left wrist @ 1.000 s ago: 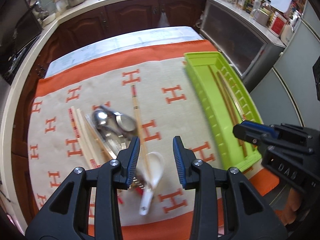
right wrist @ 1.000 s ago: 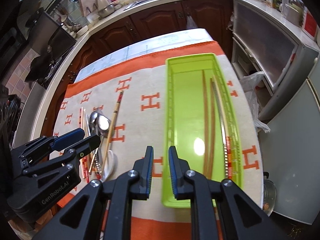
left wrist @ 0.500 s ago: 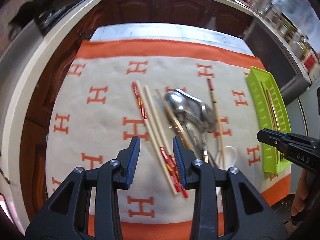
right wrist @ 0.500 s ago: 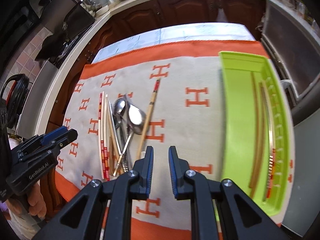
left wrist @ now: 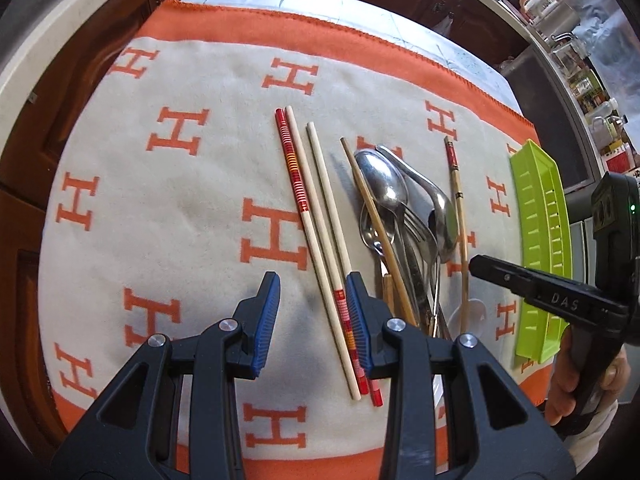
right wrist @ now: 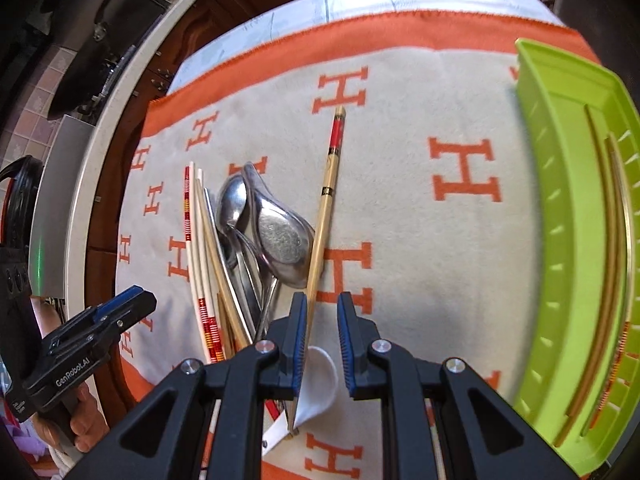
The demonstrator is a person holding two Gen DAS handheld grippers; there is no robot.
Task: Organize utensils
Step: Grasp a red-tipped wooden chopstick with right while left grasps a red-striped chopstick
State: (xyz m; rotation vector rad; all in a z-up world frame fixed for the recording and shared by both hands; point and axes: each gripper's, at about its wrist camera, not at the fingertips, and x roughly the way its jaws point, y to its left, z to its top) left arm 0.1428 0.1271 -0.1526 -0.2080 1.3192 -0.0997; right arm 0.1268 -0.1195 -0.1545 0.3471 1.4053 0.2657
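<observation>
Toward the near edge of the blanket (left wrist: 168, 208) the loose chopsticks (left wrist: 320, 240) lie unsorted, left gripper (left wrist: 314, 320) gaping empty astride them, right gripper (right wrist: 322, 340) open and empty over another, green tray (right wrist: 568, 240) along the right edge, likely their destination

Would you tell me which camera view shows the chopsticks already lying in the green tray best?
The right wrist view: it looks into the green tray and shows the chopsticks along its floor. The left wrist view catches only the tray's slotted side edge-on, contents hidden.
</observation>
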